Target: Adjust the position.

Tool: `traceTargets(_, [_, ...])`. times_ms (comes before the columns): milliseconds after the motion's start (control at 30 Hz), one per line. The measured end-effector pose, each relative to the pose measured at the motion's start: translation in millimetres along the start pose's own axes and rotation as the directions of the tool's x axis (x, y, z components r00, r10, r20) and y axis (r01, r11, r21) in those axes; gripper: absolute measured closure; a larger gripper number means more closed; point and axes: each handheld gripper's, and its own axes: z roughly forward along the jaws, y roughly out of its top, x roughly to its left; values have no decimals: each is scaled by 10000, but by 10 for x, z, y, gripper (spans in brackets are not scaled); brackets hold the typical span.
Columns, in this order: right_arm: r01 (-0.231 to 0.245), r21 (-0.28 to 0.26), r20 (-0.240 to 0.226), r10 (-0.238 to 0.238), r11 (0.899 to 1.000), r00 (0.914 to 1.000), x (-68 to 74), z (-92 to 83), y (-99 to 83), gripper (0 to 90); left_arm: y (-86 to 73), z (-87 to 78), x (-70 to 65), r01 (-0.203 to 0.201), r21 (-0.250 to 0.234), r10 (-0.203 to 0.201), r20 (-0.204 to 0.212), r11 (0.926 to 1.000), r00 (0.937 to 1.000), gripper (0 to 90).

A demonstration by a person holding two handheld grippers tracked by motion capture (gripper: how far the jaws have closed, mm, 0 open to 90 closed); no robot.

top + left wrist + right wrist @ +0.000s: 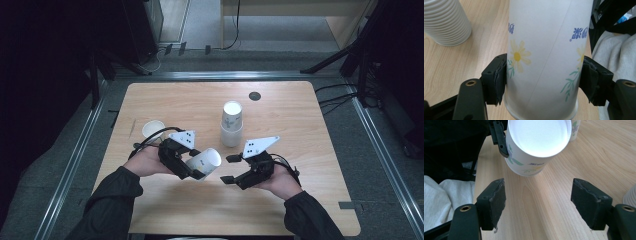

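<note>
L gripper (192, 167) is clamping the white flower-print paper cup (206, 162); R gripper (229, 169), jaws apart, is reaching w/ nothing held. Stacking onto far cup stack (232, 125) is pending.

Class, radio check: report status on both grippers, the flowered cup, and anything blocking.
Left gripper shut on flowered paper cup, cup tipped sideways. Right gripper open, empty, facing cup mouth. Cup stack stands beyond, apart; nothing between.

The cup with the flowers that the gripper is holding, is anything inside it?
The flowered cup points its open mouth at the right gripper, and inside it looks white and empty. The very bottom is washed out by glare.
</note>
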Motion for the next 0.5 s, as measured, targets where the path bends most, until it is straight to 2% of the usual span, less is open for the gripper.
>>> traceTargets(133, [-17,-50,23,17,10000,10000,-15,6,9,282,92,10,22,-343,596,338,89,9976,9994,302])
traceTargets(267, [-10,-103,27,11,9999,10000,-27,3,9,280,155,45,49,-336,975,318,198,9947,9993,301])
traceTargets(333, [-11,-154,83,13,9999,10000,-41,-4,9,278,199,76,62,-505,1385,483,193,9891,9986,301])
traceTargets(433, [-22,-355,133,27,9994,9999,-48,-23,20,280,215,119,35,-779,1640,735,329,9834,9968,300])
traceTargets(500, [-62,-398,-7,61,9992,10000,-51,-15,25,277,205,132,27,-787,1658,742,331,9830,9967,301])
